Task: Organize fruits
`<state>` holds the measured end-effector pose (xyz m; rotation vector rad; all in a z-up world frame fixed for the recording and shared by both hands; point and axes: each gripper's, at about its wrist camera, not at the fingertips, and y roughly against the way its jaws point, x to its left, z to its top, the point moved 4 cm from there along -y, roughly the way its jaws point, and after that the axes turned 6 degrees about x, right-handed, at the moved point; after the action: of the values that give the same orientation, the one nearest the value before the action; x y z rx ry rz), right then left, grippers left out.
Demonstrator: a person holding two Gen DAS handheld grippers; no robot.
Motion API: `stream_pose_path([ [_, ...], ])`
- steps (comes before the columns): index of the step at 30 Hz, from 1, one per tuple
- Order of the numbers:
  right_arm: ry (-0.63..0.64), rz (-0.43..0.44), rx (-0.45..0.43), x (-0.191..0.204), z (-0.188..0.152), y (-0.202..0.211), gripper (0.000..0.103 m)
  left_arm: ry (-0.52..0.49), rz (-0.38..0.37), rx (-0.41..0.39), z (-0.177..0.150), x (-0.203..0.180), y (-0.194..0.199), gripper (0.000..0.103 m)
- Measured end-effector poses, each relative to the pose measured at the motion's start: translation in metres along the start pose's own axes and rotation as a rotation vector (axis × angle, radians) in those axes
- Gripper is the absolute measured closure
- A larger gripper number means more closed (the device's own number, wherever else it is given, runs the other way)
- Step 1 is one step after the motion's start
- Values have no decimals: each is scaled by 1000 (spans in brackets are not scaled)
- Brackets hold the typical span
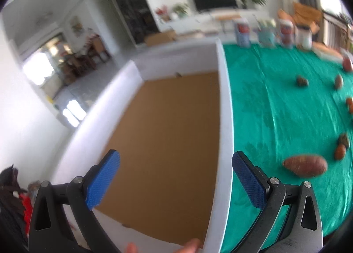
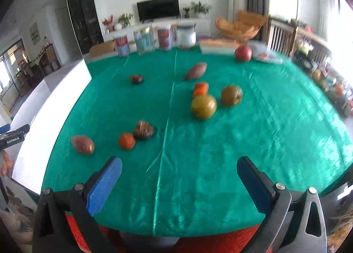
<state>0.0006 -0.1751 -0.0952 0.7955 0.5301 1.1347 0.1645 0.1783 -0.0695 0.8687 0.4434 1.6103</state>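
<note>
**Both claws spread above box and fruit**

Over the left edge of the desk, the left claw hangs with its blue pads wide apart and nothing between them, above a white-walled box with a brown cardboard floor. That box stands against the green shiny cloth covering the desk.

The right claw is likewise spread and holds nothing, poised above the near edge of the cloth. Fruit lies scattered ahead of it: a reddish-brown oblong sweet potato nearest the box, a small orange round fruit touching a dark spiky brown fruit, and further in a large yellow-green round fruit just beside a second greenish-brown one. Two small orange fruits sit behind them, another sweet potato and a dark spiky fruit further back, and a red round fruit near the far edge.
</note>
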Motion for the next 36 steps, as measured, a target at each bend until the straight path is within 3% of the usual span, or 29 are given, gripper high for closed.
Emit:
stream_pose_path([
  [3,-14,-109,-177,-12,5,47,0,60,-7,-128,6,2,50,1],
  [5,-79,-127,-295,-20,-1,74,0,69,-114,-172,0,-10,78,1],
  [6,-111,-106,-307,-23,-5,76,0,70,-190,-179,-7,-21,89,1],
  [7,-131,-68,-261,-23,-9,69,0,64,-264,-165,-15,-33,95,1],
  [9,-127,13,-51,-16,-22,35,0,7,-412,-74,-37,-70,95,1],
  [11,-160,-22,-20,-14,-37,30,0,-56,-460,49,-61,-105,81,1],
  [13,-163,-57,-92,-11,-44,46,0,-72,-437,108,-81,-124,69,2],
  [16,-100,-83,-193,-6,-43,63,0,-88,-423,127,-89,-136,70,2],
  [19,-74,-13,-157,0,-49,50,0,-94,-402,76,-83,-132,82,1],
  [24,6,40,-268,13,-48,62,0,-88,-367,56,-91,-124,80,1],
  [30,33,40,-234,23,-44,54,0,-96,-294,78,-94,-129,64,1],
  [36,14,67,-139,20,-32,26,0,-110,-307,119,-99,-136,53,1],
])
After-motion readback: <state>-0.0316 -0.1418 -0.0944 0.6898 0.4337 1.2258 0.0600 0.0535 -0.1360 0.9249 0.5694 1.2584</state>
